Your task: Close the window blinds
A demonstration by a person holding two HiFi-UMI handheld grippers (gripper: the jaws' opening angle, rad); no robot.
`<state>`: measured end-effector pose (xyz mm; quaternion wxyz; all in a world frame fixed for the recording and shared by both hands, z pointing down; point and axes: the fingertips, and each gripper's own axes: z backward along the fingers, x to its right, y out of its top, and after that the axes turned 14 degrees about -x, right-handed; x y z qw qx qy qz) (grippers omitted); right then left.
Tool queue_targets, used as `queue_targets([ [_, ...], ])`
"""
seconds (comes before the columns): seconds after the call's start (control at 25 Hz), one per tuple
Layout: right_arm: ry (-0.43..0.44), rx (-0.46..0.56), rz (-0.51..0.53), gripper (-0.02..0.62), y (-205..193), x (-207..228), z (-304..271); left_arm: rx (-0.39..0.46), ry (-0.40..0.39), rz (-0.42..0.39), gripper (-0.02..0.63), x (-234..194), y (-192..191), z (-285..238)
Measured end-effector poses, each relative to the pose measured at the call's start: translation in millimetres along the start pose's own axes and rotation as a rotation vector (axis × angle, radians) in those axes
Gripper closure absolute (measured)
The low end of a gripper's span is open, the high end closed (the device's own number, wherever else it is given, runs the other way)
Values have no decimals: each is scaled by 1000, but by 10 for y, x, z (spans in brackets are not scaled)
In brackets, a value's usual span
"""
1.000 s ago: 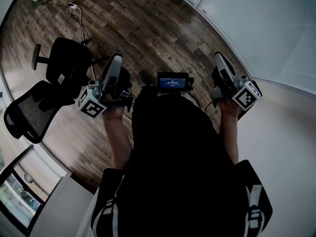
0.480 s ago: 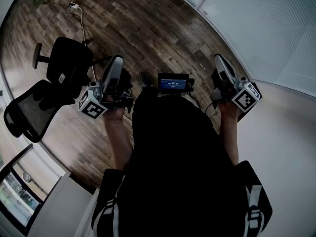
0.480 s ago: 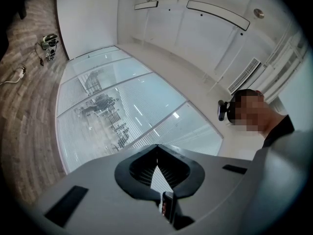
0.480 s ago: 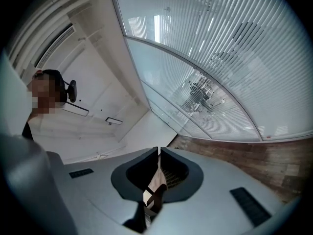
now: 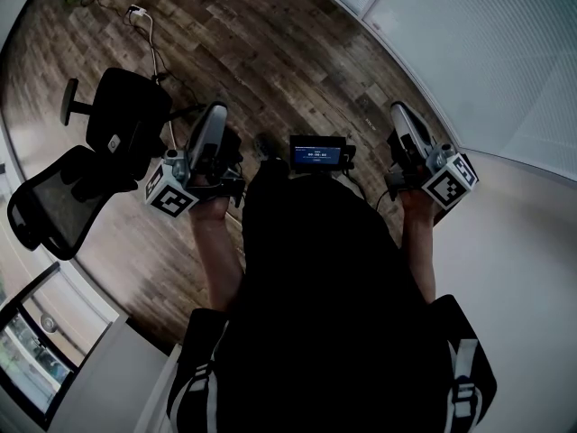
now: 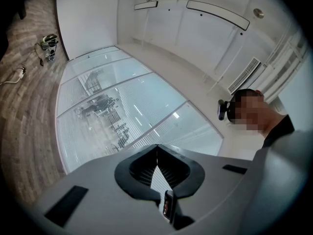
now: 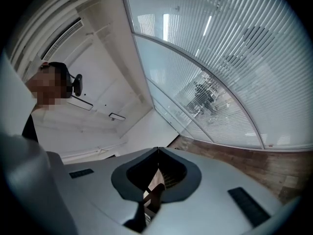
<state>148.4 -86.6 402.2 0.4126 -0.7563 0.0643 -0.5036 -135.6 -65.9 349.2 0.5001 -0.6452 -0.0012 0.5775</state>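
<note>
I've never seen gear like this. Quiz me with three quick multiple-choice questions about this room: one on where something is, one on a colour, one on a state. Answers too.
1. Where is the black mesh chair?
A. On the left side
B. On the right side
C. On a table

2. What colour is the floor?
A. White
B. Brown wood
C. Green

3. How do the left tool's jaws stand?
A. Wide apart
B. Clamped on a cord
C. Together, nothing between them

Answers: A, it sits at the head view's left edge; B, brown planks show all around; C, the left gripper view shows the tips meeting, empty.
</note>
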Motion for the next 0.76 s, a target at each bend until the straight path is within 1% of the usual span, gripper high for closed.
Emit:
queue_targets([
  [0.76, 9, -24, -6, 588, -10, 21, -55, -3, 10, 3, 600, -25, 27, -18],
])
